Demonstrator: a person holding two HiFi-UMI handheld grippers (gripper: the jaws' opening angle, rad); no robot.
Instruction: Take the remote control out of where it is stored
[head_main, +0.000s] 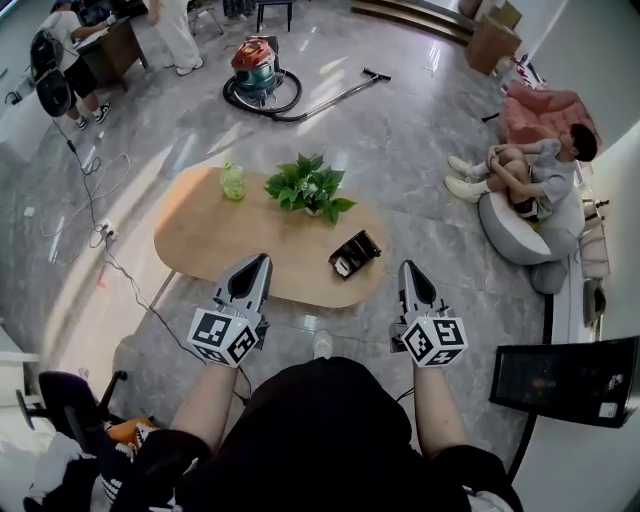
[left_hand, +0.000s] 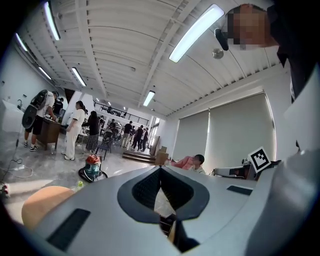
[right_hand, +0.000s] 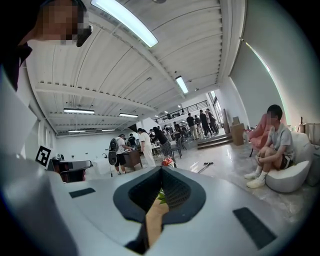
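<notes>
On the oval wooden coffee table (head_main: 200, 235) lies a black open holder (head_main: 354, 254) with a pale remote control inside it, near the table's front right edge. My left gripper (head_main: 263, 260) is shut and empty, its tip over the table's front edge, left of the holder. My right gripper (head_main: 409, 267) is shut and empty too, just off the table's right end, right of the holder. In the left gripper view the closed jaws (left_hand: 161, 171) hide most of the table; a dark bit of the holder (left_hand: 167, 222) shows beneath. The right gripper view has closed jaws (right_hand: 161, 170) with wood and leaves below.
A potted green plant (head_main: 308, 187) and a green glass jar (head_main: 233, 181) stand on the table's far side. A vacuum cleaner (head_main: 256, 65) with hose lies beyond. A person sits on a beanbag (head_main: 530, 175) at the right. A dark screen (head_main: 565, 380) stands near my right.
</notes>
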